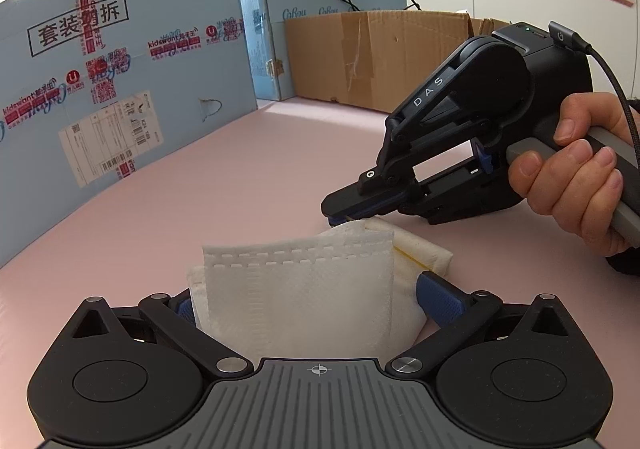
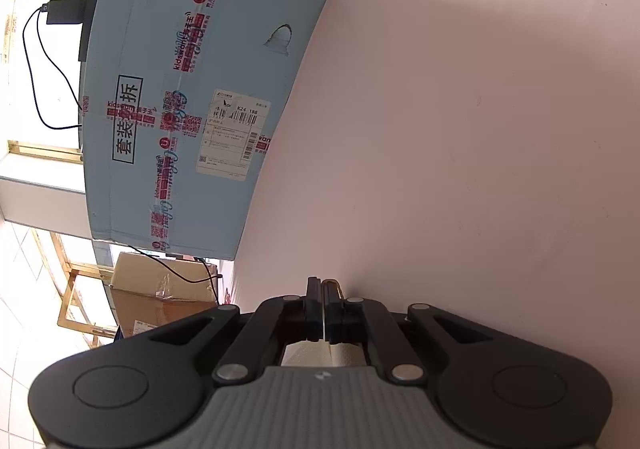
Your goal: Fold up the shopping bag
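Nearest the left wrist camera: left gripper point(image 1: 308, 297), blue pads point(image 1: 438, 295) spread wide on either side of the folded white shopping bag point(image 1: 304, 289), no squeeze visible. Bag lying on the pink table point(image 1: 240, 177), just ahead of the gripper's body. Beyond it, right gripper point(image 1: 346, 215) tilted down, held by a hand point(image 1: 576, 177) wrapped round its grey handle, jaws clamped on the bag's far corner. Only from the right wrist: rolled sideways view, closed fingers point(image 2: 314, 301), thin edge pinched between, blue carton point(image 2: 192, 97) behind.
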Available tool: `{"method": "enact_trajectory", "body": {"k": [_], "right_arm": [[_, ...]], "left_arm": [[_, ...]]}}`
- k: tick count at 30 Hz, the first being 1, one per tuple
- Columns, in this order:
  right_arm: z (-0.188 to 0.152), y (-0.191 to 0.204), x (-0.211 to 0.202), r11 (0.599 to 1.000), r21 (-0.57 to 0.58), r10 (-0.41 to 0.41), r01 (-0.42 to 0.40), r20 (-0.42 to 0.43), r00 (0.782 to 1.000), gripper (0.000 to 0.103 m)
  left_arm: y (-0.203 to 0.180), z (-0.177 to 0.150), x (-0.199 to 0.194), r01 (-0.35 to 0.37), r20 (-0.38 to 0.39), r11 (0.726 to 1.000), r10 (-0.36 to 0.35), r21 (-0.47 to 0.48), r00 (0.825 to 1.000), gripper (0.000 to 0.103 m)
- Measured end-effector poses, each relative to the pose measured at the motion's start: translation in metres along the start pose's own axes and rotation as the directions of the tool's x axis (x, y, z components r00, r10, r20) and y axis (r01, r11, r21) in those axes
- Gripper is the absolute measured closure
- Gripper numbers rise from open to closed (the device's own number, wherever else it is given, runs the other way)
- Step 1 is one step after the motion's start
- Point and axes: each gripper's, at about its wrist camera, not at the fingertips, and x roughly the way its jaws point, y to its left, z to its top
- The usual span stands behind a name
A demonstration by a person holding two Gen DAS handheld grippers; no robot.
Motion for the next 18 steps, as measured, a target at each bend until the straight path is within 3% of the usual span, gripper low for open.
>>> {"method": "enact_trajectory", "body": {"k": [5,9,13,16,18], "right_arm": [[0.012,0.007,0.011,0.999,-0.045,-0.027,0.025,-0.033,0.999,0.102],[0.022,0.022,0.033,0.989,-0.145,-0.044,0.017,-0.179,0.983,0.102],[0.023,0.050,0.058,0.954,-0.297,-0.082,-0.034,-0.370,0.925,0.098],[0.010,0.088,0.063,0.849,-0.524,-0.210,-0.067,-0.451,0.867,0.092],[0.001,0.105,0.062,0.766,-0.641,-0.322,-0.056,-0.458,0.829,0.089]], "left_arm": [[0.000,0.001,0.000,0.000,-0.001,1.000,0.000,0.001,1.000,0.000],[0.001,0.001,0.000,0.004,-0.004,1.000,-0.004,-0.003,1.000,0.000],[0.004,0.001,0.001,0.015,-0.008,1.000,-0.015,-0.012,1.000,0.000],[0.007,0.001,0.001,0.029,-0.011,0.999,-0.029,-0.024,1.000,0.000],[0.007,0.001,-0.002,0.032,-0.005,0.999,-0.032,-0.022,0.999,0.000]]}}
